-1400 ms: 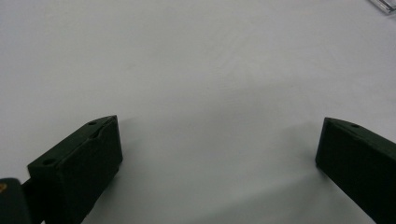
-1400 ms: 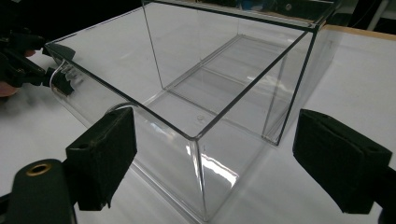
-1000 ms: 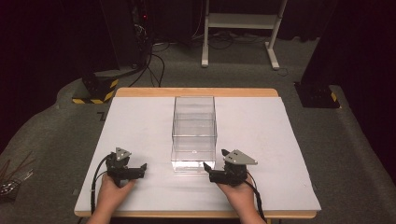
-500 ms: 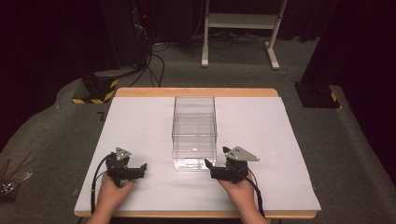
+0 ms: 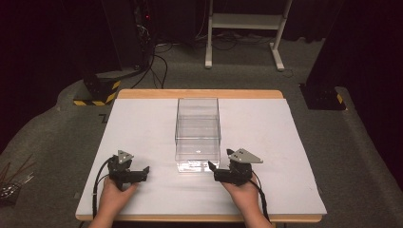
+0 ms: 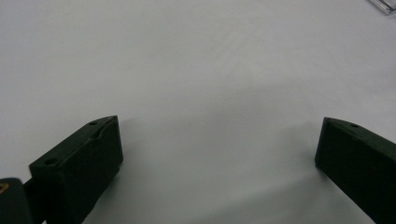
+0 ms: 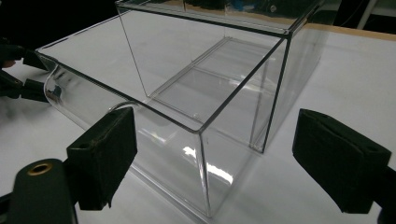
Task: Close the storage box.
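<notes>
- Centrally on the white-covered wooden table (image 5: 285, 142) stands a clear, rectangular, open-topped plastic box (image 5: 198, 133), its long axis running away from the person.
- Its near end sits between the two hand-held grippers, a little beyond them.
- The black left gripper (image 5: 144, 170) rests on the white surface near the table's front edge, held in the person's left hand (image 5: 114, 192), with its tips pointing toward the box but clearly apart from it.
- From the left gripper view, its jaws stand wide apart with only bare white tabletop between them; a corner of the box just shows at the upper right edge.
- The black right gripper (image 5: 211, 166), held in the person's right hand (image 5: 244, 190), lies just beside the box's near right corner, carrying a grey three-cornered plate on top.
- From the right gripper view, its jaws are spread wide, the box's near corner standing in front of the gap, ungripped.
- Both grippers trail black cables toward the front edge.
</notes>
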Available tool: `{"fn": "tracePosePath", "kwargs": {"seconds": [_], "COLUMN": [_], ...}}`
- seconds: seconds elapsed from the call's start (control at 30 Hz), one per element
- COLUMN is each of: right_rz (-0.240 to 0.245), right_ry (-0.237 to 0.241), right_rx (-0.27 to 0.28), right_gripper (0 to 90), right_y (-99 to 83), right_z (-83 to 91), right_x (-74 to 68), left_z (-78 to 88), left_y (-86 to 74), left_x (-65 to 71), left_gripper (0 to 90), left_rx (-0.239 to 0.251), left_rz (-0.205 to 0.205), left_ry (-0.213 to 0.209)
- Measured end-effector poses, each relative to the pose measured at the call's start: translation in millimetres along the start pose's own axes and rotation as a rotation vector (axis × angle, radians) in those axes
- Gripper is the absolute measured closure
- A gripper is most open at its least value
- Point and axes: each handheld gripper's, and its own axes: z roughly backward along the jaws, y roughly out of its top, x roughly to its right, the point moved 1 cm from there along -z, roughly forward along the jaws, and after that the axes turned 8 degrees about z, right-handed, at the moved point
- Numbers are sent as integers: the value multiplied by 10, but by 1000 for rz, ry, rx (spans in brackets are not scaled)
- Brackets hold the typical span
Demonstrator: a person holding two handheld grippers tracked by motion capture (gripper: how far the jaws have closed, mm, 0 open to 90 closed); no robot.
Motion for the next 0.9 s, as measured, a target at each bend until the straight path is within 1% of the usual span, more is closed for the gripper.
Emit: {"fn": "tracePosePath", "kwargs": {"seconds": [0.3,0.57,0.63,0.77,0.8,0.9], "right_rz": [-18,-29,-36,-35,-43,-39], "right_ry": [-2,-4,-1,-5,-7,-15], "right_rx": [-4,4,-3,-8,-12,-16], "right_gripper": [142,139,137,137,136,136], "right_y": [7,15,15,32,49,65], "right_z": [-49,-117,-143,-180,-205,-226], "right_x": [42,91,101,127,147,162], "left_z": [-2,-4,-4,-4,-4,-3], "left_y": [1,1,1,1,0,1], "left_x": [-3,-2,-2,-2,-2,-3], "left_gripper": [10,9,9,9,9,10], "left_rx": [-2,-2,-1,-1,-1,-1], "left_rz": [1,5,4,5,4,2], "left_ry": [-1,-3,-2,-3,-2,-2]}}
